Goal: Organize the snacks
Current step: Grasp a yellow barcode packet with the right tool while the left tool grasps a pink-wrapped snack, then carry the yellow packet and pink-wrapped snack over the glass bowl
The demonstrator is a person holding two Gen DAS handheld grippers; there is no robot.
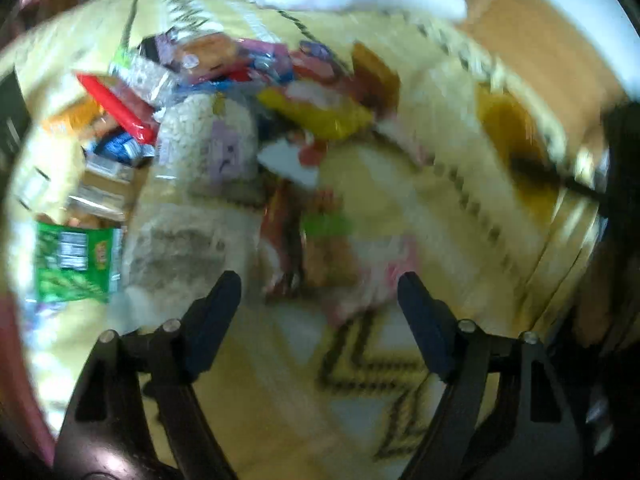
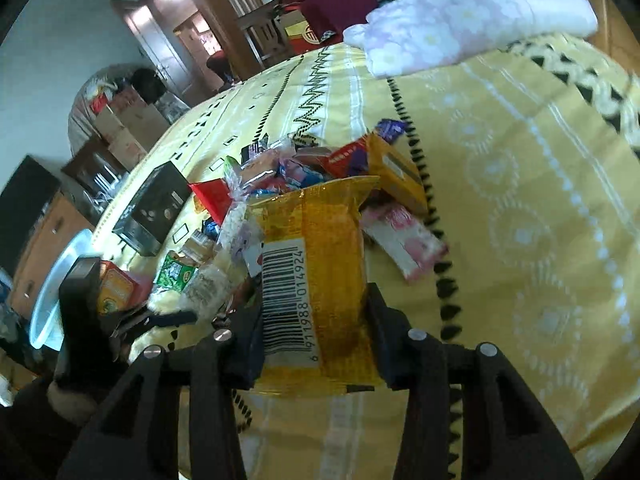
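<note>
My right gripper (image 2: 314,320) is shut on a yellow packet (image 2: 320,264) with a barcode, lifted above the yellow patterned tablecloth (image 2: 520,200). Behind it lies a heap of mixed snack packets (image 2: 296,168). The left wrist view is blurred. My left gripper (image 1: 320,300) stands open over the cloth, nothing between its fingers, and a pink-and-white packet (image 1: 372,276) lies just beyond the fingertips. The snack heap (image 1: 224,92) spreads farther off, with a red packet (image 1: 120,108), a clear bag of white pieces (image 1: 204,136) and a green packet (image 1: 76,256). The held yellow packet (image 1: 512,136) shows at right.
A black box (image 2: 156,204) and an orange box (image 2: 116,288) sit left of the heap, near a metal tray (image 2: 48,300) at the table's edge. A folded floral cloth (image 2: 472,12) lies at the far side. Cardboard boxes and chairs stand beyond the table.
</note>
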